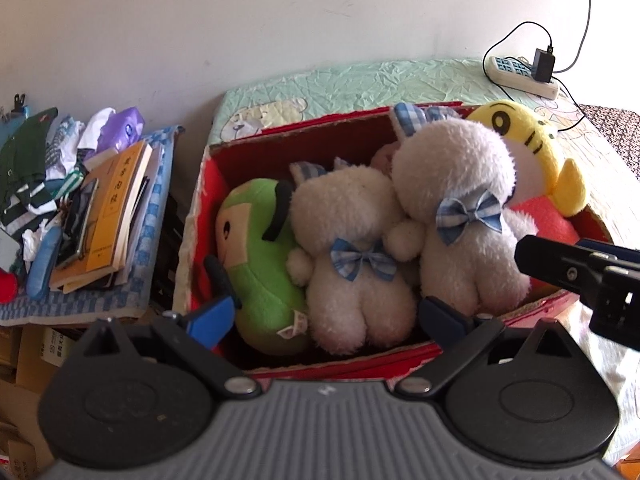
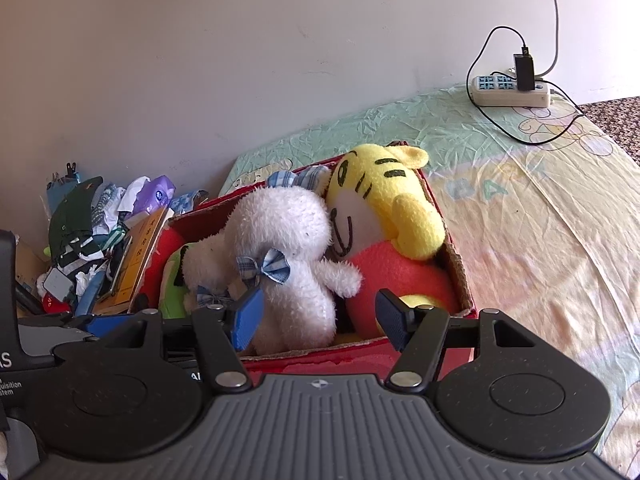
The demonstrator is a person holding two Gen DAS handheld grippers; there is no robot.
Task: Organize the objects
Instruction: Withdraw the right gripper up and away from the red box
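left wrist: fluffy white plush bunnies (image 1: 400, 240) crammed in red cardboard box (image 1: 304, 130).

A white power strip (image 2: 511, 91) lies on the pale green sheet (image 2: 400, 128) against the wall (image 2: 280, 40), with a black charger (image 2: 524, 67) plugged into it and a thin black cable (image 2: 532, 142) looping over the sheet. Left of the sheet, a pile holds an orange book (image 1: 116, 196), crumpled clothes (image 1: 28, 168) and a purple tissue pack (image 1: 122, 128).

A red cardboard box (image 1: 280, 140) is sitting on the bed, packed with plush toys. Two white bunnies with blue bows (image 1: 352, 256) (image 1: 460, 208) are lying between a green doll (image 1: 260, 260) and a yellow tiger (image 2: 384, 200).
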